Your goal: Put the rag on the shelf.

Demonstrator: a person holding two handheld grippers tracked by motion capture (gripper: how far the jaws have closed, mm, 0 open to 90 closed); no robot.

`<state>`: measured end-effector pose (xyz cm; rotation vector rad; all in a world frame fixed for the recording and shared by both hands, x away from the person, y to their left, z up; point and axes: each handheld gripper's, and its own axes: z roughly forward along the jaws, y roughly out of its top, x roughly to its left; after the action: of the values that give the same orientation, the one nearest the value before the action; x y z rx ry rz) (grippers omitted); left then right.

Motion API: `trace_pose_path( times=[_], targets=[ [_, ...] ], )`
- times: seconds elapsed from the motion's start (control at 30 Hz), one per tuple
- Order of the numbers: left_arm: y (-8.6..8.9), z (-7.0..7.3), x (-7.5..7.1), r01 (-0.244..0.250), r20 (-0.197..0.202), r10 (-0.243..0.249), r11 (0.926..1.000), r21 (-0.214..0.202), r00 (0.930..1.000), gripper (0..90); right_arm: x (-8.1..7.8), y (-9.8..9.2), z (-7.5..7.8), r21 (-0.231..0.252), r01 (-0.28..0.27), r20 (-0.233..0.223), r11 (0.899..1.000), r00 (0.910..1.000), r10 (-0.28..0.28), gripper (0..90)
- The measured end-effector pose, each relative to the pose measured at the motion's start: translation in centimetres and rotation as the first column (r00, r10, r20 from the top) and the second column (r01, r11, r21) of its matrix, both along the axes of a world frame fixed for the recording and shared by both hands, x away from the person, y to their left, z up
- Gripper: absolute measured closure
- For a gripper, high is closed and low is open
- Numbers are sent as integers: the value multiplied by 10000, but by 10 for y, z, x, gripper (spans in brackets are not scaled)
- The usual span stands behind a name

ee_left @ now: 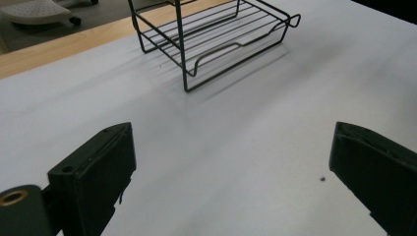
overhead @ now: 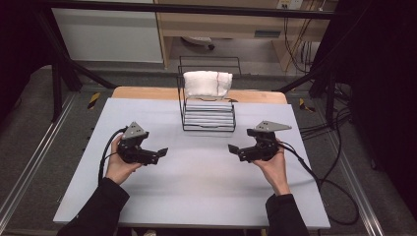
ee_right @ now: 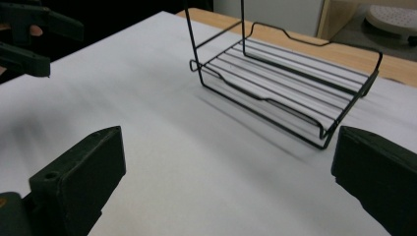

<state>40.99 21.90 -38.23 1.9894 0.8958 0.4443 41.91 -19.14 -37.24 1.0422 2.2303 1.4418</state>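
I found both the left tool [overhead: 163,151] and right tool [overhead: 231,148] released and empty, the folded white towel [overhead: 207,83] atop the wire rack [overhead: 207,118] at upper centre, roughly equidistant.

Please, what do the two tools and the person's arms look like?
The left tool and the right tool are both black, with two blocky black jaws, a grey three-cornered plate on top and a black cable trailing behind. The person wears black long sleeves; the hands are bare.

I can read no text, label, brand or number anywhere around my tools from any of these views.
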Motion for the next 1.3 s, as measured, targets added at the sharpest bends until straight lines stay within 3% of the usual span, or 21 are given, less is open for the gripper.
trace_pose_path(
  times=[0.4, 0.83, 1.3],
  targets=[
    [20, -30, -19, -95, -391, 103, 9997, 205, 9992, 56, -19, -21, -30, -106, 2, -374, 9999, 9993, -6, 5],
    [45, -44, -36, -99, -415, 111, 9996, 272, 9991, 56, -35, -48, -56, -500, 124, -850, 9987, 9962, -166, 5],
    [59, -56, -46, -87, -619, 88, 10000, 10, 9980, 64, -53, -74, -70, -214, 408, -1031, 9989, 9938, -428, 5]
  ],
)
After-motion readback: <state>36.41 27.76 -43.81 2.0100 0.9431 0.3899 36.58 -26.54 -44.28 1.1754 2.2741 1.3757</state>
